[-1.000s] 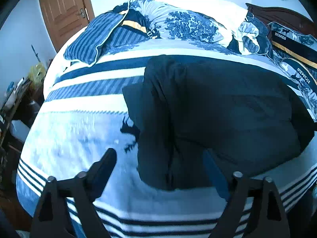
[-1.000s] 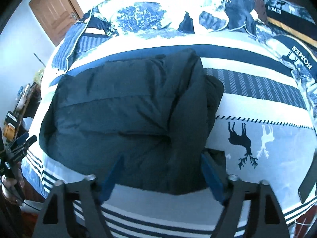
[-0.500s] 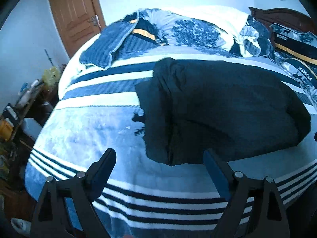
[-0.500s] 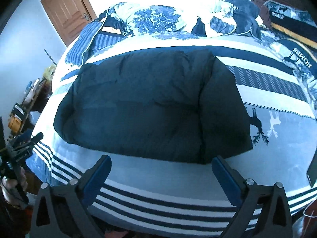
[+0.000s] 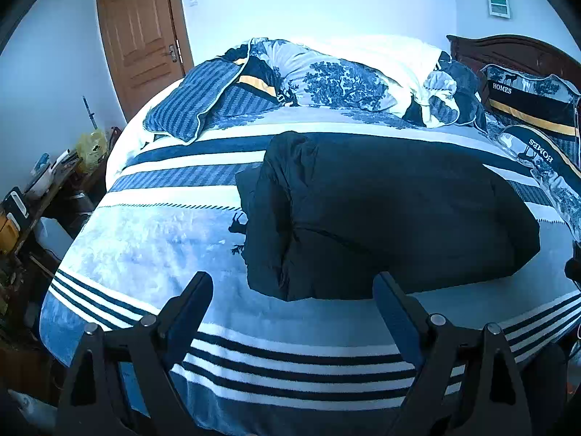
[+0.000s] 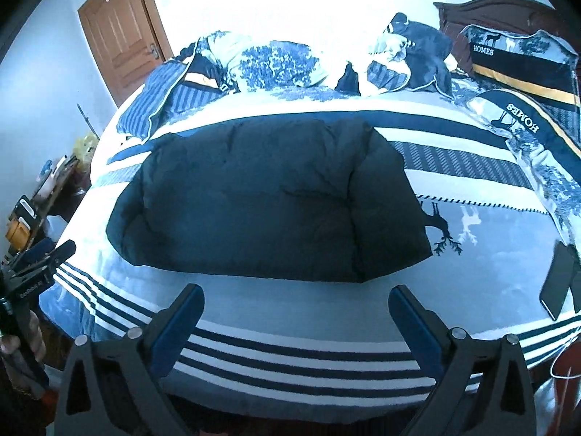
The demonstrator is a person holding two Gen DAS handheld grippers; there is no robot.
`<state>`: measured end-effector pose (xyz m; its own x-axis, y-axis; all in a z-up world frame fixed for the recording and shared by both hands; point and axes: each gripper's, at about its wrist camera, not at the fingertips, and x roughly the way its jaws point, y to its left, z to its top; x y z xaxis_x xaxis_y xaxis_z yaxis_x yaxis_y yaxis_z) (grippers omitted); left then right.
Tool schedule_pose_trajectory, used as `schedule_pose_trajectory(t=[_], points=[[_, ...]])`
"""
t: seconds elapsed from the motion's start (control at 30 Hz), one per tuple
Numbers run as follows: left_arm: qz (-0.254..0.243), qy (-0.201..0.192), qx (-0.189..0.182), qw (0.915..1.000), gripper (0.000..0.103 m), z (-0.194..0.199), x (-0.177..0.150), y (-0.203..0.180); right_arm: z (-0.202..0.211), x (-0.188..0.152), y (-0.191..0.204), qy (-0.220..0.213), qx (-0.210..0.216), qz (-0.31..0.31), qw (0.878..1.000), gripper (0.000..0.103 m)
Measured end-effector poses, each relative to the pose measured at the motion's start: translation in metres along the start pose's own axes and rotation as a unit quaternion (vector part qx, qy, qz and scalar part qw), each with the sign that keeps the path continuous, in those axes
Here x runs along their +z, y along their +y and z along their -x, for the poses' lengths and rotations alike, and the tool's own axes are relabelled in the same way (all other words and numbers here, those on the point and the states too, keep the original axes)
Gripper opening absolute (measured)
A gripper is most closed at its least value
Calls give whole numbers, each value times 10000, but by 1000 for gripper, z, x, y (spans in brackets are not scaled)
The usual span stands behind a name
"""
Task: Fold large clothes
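- The left gripper (image 5: pixel 292 292) had its two black jaws spread wide, with nothing between them. It hung over the near edge of the bed, close to the jacket's left end but not touching it.
- The right gripper (image 6: pixel 296 303) also had its jaws spread wide. They had just been opening, and nothing was between them. It hung apart from the jacket, above the stripes.
- The big, dark, puffy padded jacket (image 6: pixel 268 200) lay in the middle of the blue and white striped bed cover with deer on it (image 5: pixel 145 247).
- The jacket looked soft and squashy, like a pillow. It would likely be light for its size, but bulky and springy, so a fold might puff back up.
- Its cloth looked smooth, so it could slip out of a weak pinch.
- A good place to take hold would likely be a thin edge or a corner near the front, not the fat middle.
- The jacket looked already folded into a wide, thick bundle. One end was turned over like a flap, with a deep crease beside it.
- Its top showed soft dents and lines from the padding.
- A flat dark phone or tablet (image 6: pixel 557 281) lay on the cover, well apart from the jacket.
- A rumpled blue flowered quilt (image 5: pixel 345 80) was heaped at the far side.
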<state>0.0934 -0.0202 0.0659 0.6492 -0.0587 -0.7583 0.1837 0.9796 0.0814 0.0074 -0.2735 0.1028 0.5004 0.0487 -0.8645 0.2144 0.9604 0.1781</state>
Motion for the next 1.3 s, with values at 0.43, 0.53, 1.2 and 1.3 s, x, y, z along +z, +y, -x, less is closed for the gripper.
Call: schedule_pose_trajectory(t=[0.43,0.53,1.2,1.3], points=[[-61,-180,-54,9998,90,30,-8,-12,41,-23,9,-306,-70,53,9995,103],[-81,-196,-110,9997,90,38,-12,-16,46,-29,9,-341,-124,48,9993,103],[-283,-300,-199,9990,90,80,-44,-37,72,-53,6,-453,-207,-76,9987,103],[-251,-291,-226,9990,90,83,-47,-37,77,-57,8,-496,-210,-132,9985,103]])
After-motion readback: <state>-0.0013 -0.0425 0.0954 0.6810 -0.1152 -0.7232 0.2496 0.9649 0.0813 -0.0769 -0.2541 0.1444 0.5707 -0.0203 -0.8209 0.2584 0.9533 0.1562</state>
